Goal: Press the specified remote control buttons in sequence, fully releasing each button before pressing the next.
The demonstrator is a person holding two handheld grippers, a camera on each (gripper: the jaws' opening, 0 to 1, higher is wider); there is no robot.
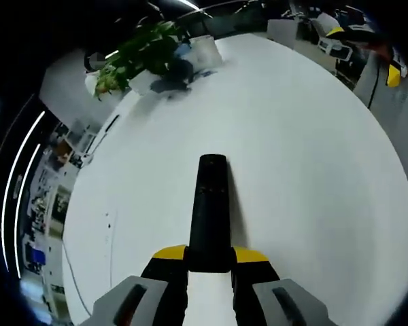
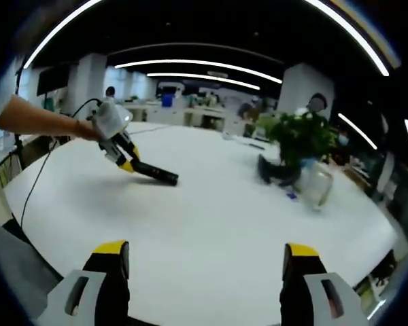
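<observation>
A long black remote control (image 1: 210, 210) points away from me over the white table (image 1: 313, 176); my left gripper (image 1: 209, 257) is shut on its near end, yellow-tipped fingers on both sides. In the right gripper view the same remote control (image 2: 156, 173) slants down toward the table (image 2: 211, 224), held by the left gripper (image 2: 128, 161) in a person's hand at the left. My right gripper (image 2: 206, 261) stands open low in that view, with nothing between its yellow-tipped fingers (image 2: 111, 250), well short of the remote.
A potted green plant (image 1: 139, 54) stands at the table's far edge beside a clear jar (image 1: 205, 51); the right gripper view has the plant (image 2: 296, 146) and the jar (image 2: 314, 183) at right. A cable (image 2: 37, 187) trails off the table's left. Office desks lie beyond.
</observation>
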